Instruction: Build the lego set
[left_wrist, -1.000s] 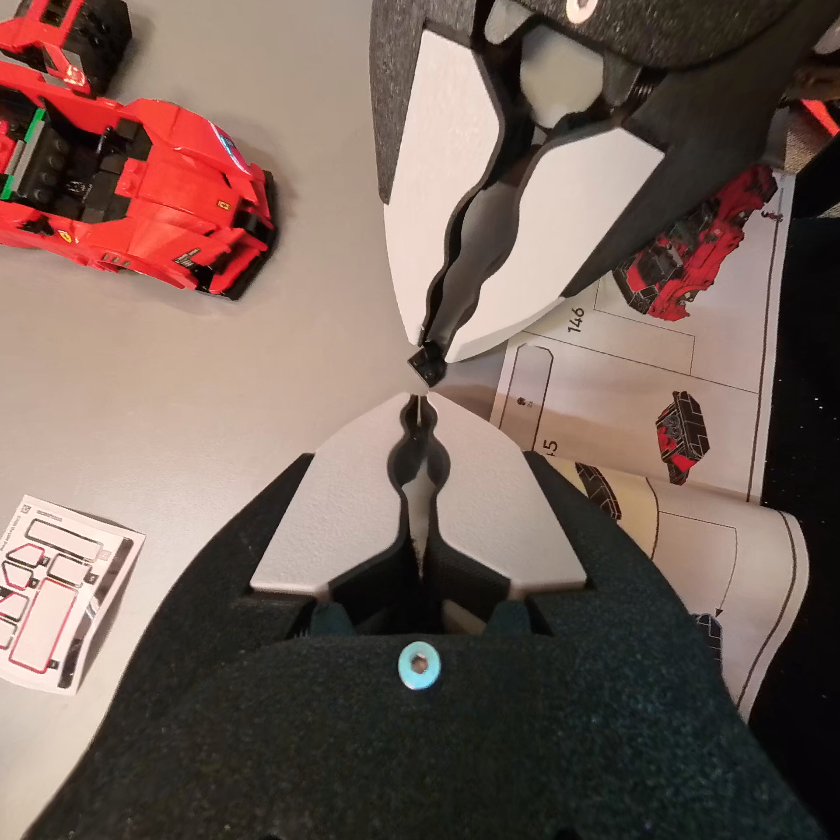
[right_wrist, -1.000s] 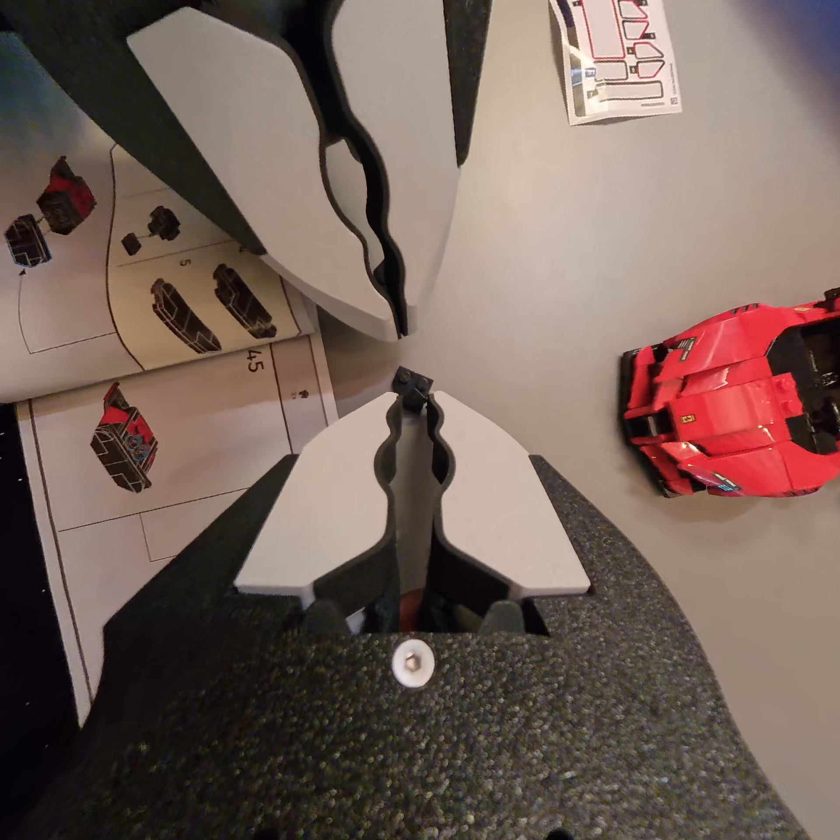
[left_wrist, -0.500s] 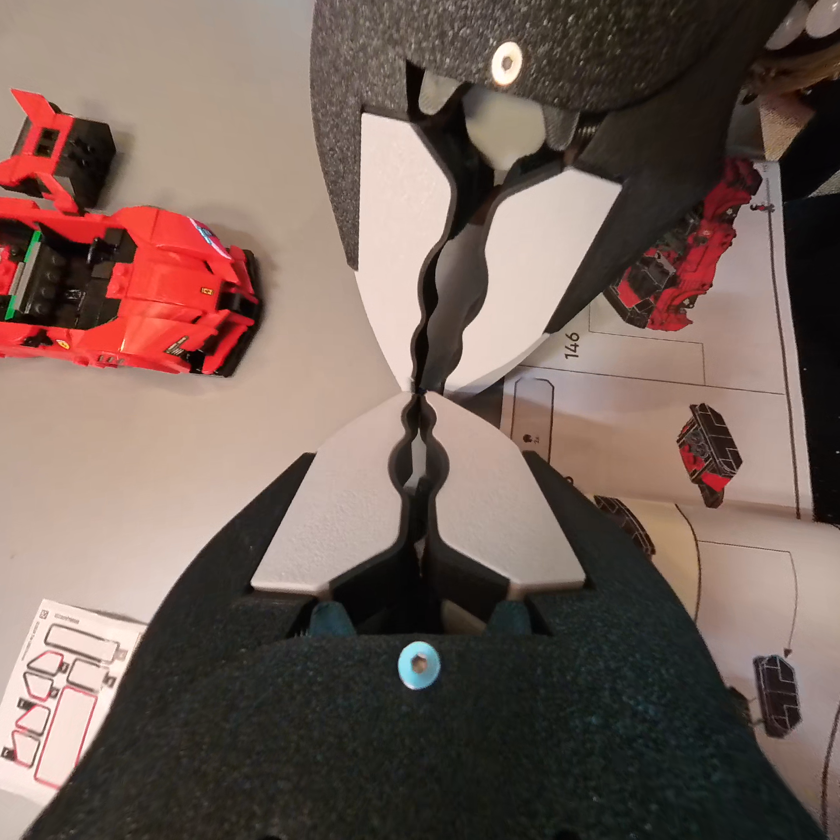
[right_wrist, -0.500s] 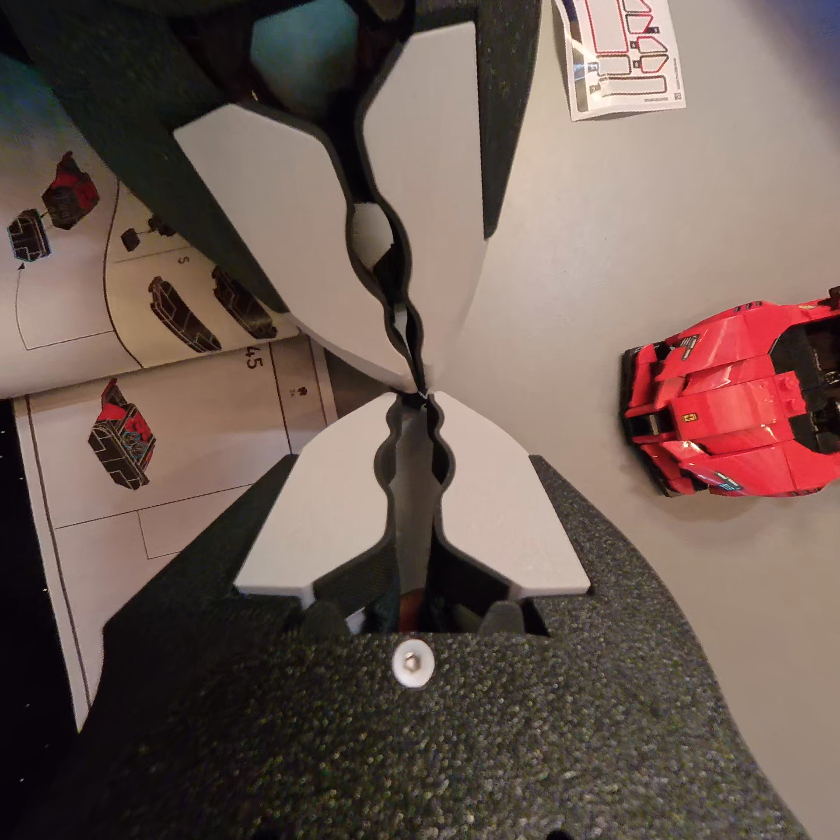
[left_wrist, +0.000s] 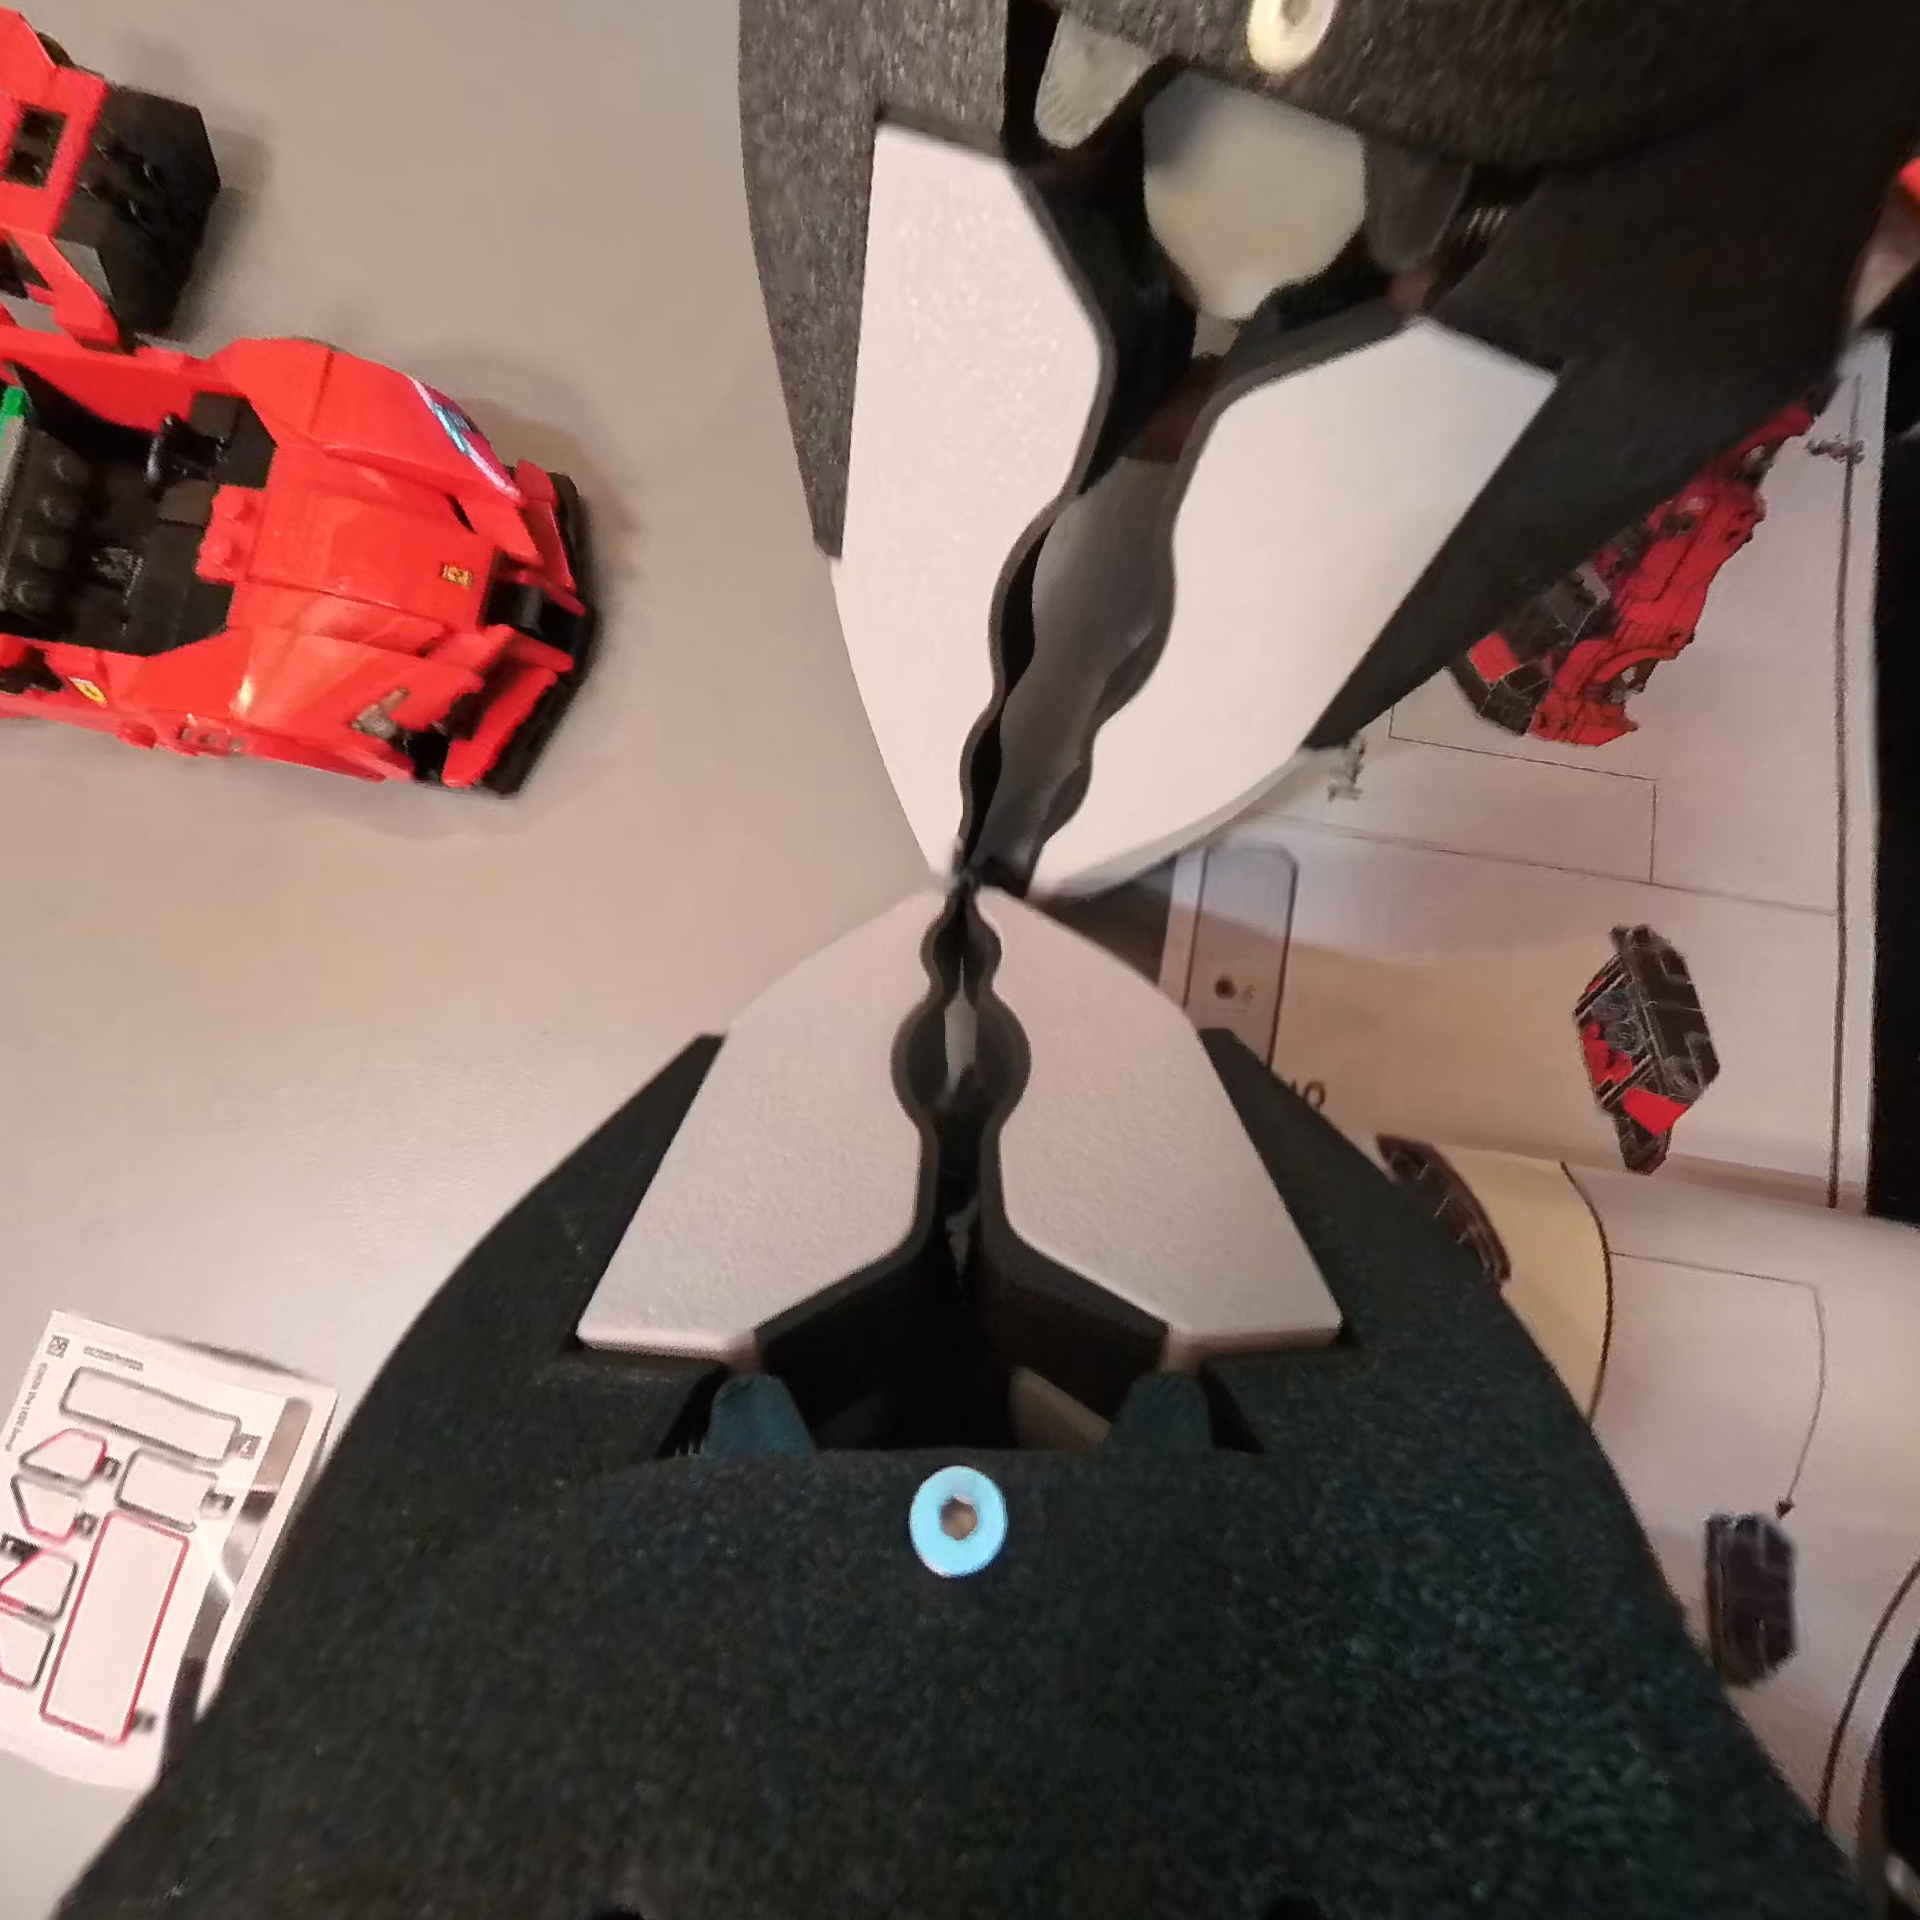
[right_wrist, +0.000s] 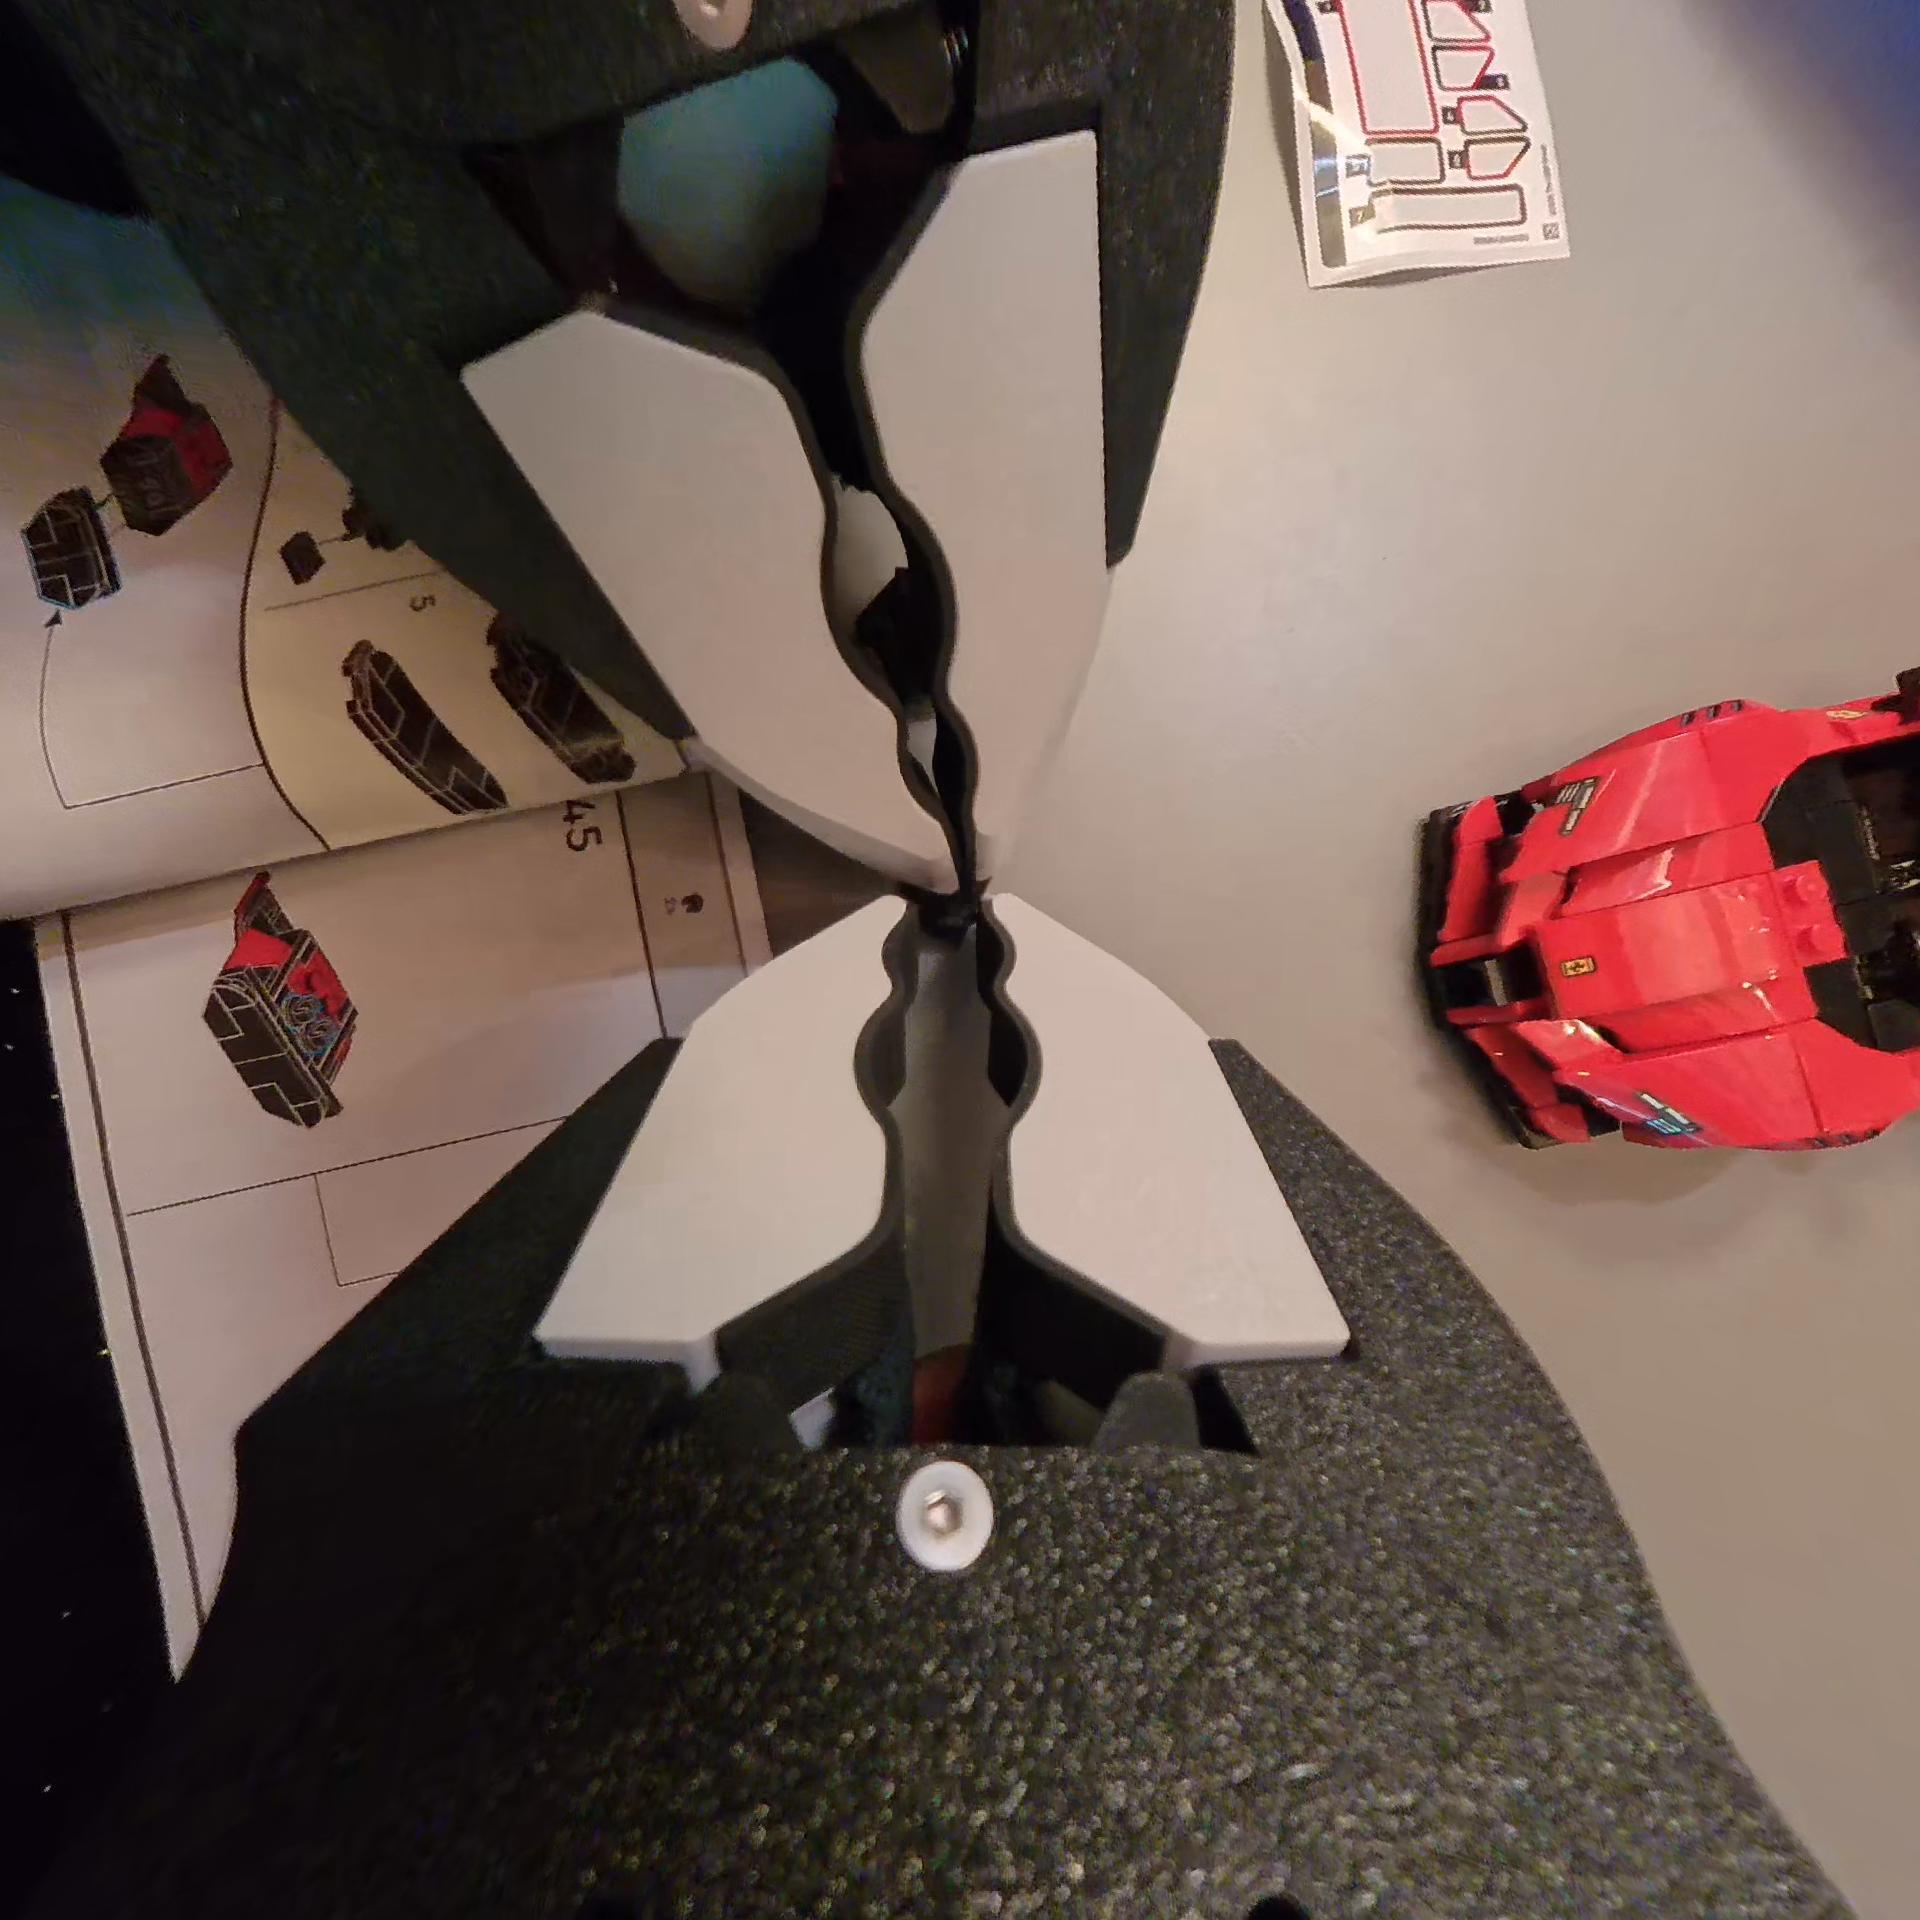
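Note:
My left gripper (left_wrist: 961, 906) is shut, and I cannot tell whether anything is between its tips. My right gripper (right_wrist: 951, 920) is shut on a small black lego piece (right_wrist: 943, 916). The two grippers meet tip to tip above the grey table (left_wrist: 416, 1039). The right gripper (left_wrist: 985, 868) comes down from the top of the left wrist view, and the left gripper (right_wrist: 961, 878) from the top of the right wrist view. The black piece is mostly hidden where the tips touch. A red lego car (left_wrist: 312, 582) lies on the table, also seen in the right wrist view (right_wrist: 1662, 966).
An open instruction booklet (left_wrist: 1507, 935) lies under the grippers' side, also in the right wrist view (right_wrist: 416, 1039). A sticker sheet (left_wrist: 135, 1538) lies on the table, also in the right wrist view (right_wrist: 1423, 135). A red and black sub-assembly (left_wrist: 83, 218) sits behind the car. A dark edge (left_wrist: 1896, 831) borders the booklet. The tips of both grippers are at nearly the same place.
The grippers were a short gap apart with the black piece showing at the right gripper's tips. They have closed together, and now the tips touch and hide most of the piece.

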